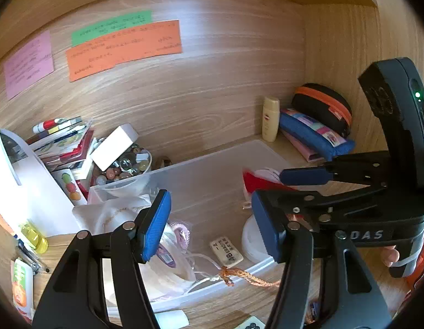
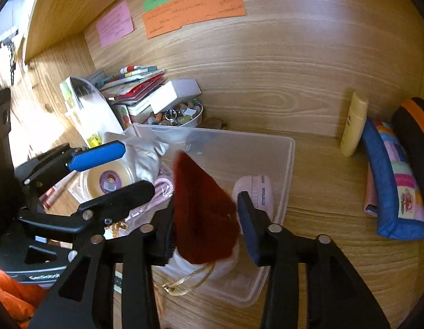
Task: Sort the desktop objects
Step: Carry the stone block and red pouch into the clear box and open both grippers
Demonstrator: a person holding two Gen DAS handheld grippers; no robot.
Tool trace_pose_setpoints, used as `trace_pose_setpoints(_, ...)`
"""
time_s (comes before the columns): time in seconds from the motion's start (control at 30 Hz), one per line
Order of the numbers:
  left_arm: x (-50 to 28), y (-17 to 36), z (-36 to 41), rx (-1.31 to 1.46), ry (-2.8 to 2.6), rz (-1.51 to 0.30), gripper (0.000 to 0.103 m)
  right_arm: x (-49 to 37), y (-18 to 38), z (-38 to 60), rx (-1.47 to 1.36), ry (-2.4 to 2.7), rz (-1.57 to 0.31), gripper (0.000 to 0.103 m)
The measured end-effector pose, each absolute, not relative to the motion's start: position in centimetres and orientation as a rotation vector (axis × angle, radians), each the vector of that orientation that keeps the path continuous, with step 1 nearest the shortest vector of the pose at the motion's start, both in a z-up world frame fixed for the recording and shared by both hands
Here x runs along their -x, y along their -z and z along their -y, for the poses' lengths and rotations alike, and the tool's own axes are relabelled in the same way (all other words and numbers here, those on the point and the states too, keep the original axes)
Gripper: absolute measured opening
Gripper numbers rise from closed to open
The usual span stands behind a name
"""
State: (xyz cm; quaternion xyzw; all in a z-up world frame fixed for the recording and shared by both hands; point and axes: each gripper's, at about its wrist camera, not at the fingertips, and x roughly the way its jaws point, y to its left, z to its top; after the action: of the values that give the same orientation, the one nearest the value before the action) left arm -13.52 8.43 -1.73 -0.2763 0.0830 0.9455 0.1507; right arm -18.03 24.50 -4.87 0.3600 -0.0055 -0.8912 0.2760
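Observation:
A clear plastic bin (image 1: 212, 175) (image 2: 290, 161) sits on the wooden desk. It holds a white cloth bag (image 1: 113, 213), a round tape roll (image 2: 107, 178), a pink cord (image 2: 162, 189), an eraser (image 1: 226, 252) and a pink case (image 2: 260, 192). My right gripper (image 2: 205, 208) holds a small red Santa hat (image 2: 203, 213) with white trim and a gold loop over the bin; the hat also shows in the left wrist view (image 1: 255, 182). My left gripper (image 1: 210, 227) is open and empty above the bin, just left of the right gripper (image 1: 294, 192).
A bowl of glass beads (image 1: 124, 164), a white box (image 1: 114, 146) and stacked cards (image 1: 63, 139) stand left of the bin. A yellow bottle (image 2: 354, 123), a blue pouch (image 2: 390, 186) and a black-orange case (image 1: 324, 104) are at the right. Coloured notes (image 1: 124, 46) hang on the back wall.

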Motion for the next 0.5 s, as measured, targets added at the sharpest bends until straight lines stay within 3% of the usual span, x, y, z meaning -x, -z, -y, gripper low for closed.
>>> trace_pose_setpoints(0.27, 12.7, 0.0, -6.9, 0.749, -2.765, -0.167, 0.063, 17.2, 3.3, -25.5, -0.849, 2.457, 0.053, 0.063)
trace_pose_setpoints(0.47, 10.2, -2.3, -4.2, 0.643, -2.862, -0.109, 0.096, 16.5, 2.2, -26.1, -0.76, 2.516, 0.043, 0.067)
trace_pose_setpoints(0.5, 9.6, -2.6, -3.6, 0.624, -2.884, -0.098, 0.098, 16.4, 2.1, -26.1, -0.752, 2.522, 0.035, 0.067)
